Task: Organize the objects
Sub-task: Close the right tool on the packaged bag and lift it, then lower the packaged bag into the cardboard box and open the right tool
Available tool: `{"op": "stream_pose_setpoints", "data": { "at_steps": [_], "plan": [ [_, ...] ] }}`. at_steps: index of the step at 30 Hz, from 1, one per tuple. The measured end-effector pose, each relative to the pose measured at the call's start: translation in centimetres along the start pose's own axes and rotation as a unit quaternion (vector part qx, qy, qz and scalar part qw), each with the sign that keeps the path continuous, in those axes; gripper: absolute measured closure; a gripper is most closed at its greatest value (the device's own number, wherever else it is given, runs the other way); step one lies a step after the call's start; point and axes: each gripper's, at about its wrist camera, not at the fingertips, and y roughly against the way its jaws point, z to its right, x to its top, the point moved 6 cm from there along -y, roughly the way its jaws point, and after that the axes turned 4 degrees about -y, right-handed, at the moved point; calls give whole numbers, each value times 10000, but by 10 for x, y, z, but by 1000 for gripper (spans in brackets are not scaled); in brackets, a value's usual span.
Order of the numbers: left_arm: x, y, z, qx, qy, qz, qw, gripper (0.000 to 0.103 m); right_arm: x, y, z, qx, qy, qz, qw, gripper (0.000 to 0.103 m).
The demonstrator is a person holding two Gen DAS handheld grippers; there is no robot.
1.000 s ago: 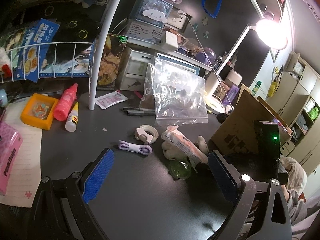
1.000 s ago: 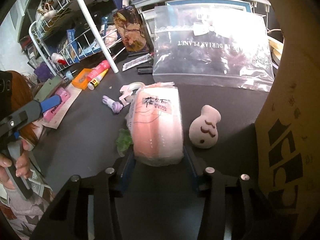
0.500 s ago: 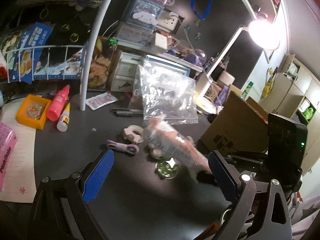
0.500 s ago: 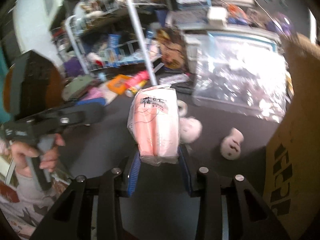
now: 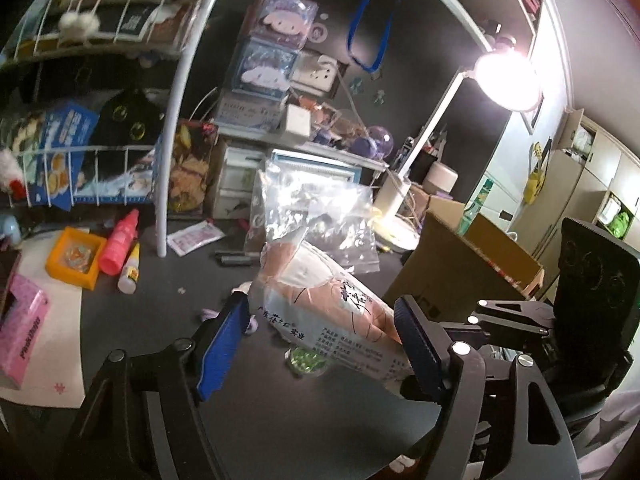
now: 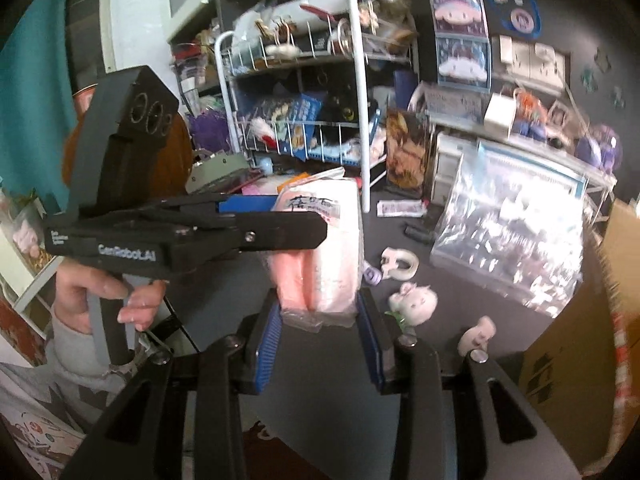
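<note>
A pink-and-white soft packet (image 6: 324, 248) in clear wrap hangs above the dark desk (image 6: 320, 420). My right gripper (image 6: 320, 320) is shut on its lower end, blue pads pressing both sides. In the left wrist view the same packet (image 5: 320, 304) lies slantwise between the blue pads of my left gripper (image 5: 320, 340). Those jaws are closing, and the pads stand right at the packet's edges without visibly squeezing it. From the right wrist view my left gripper (image 6: 296, 218) reaches in from the left, held by a hand (image 6: 100, 300), one finger in front of the packet and one behind.
A clear zip bag (image 5: 316, 216) leans at the back of the desk, a cardboard box (image 5: 460, 264) stands at the right. A tape dispenser (image 6: 398, 262), two small white figures (image 6: 414, 300), a green piece (image 5: 308, 358), a pink bottle (image 5: 118, 242) and an orange tray (image 5: 74, 256) lie around.
My right gripper has lifted the packet off the desk and swung it toward the left gripper. The left jaws have narrowed around the packet's free end.
</note>
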Motion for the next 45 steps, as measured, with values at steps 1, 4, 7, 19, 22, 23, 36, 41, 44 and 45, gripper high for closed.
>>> {"op": "stream_pose_setpoints", "data": {
  "at_steps": [1,4,7,19,22,23,36,41,44,45],
  "plan": [
    [3,1,4,16,-30,28,10000,32,2,6,0,-15,56,50,10000,69],
    [15,3,21,80,-228,120,9996,37,7,20,3,-70,161,179,9997,69],
    [28,1,41,106,-422,181,9989,39,12,38,10,-151,197,335,9991,69],
    [73,-49,133,-232,-1100,76,9936,42,14,117,75,-543,-97,849,9949,70],
    [76,-69,156,-369,-1222,-65,9918,42,8,133,99,-647,-274,866,9938,70],
    [77,-75,162,-404,-1251,-108,9913,42,6,137,105,-680,-325,861,9934,70],
    [71,-141,204,-796,-1265,-844,9852,42,-22,161,172,-1036,-883,510,9894,69],
    [69,-147,205,-741,-1270,-966,9844,30,-24,160,178,-1164,-863,430,9885,66],
    [68,-147,205,-737,-1302,-980,9839,24,-23,160,178,-1215,-822,447,9882,59],
    [68,-147,205,-740,-1312,-980,9837,23,-22,160,178,-1228,-807,454,9881,59]
  ]
}}
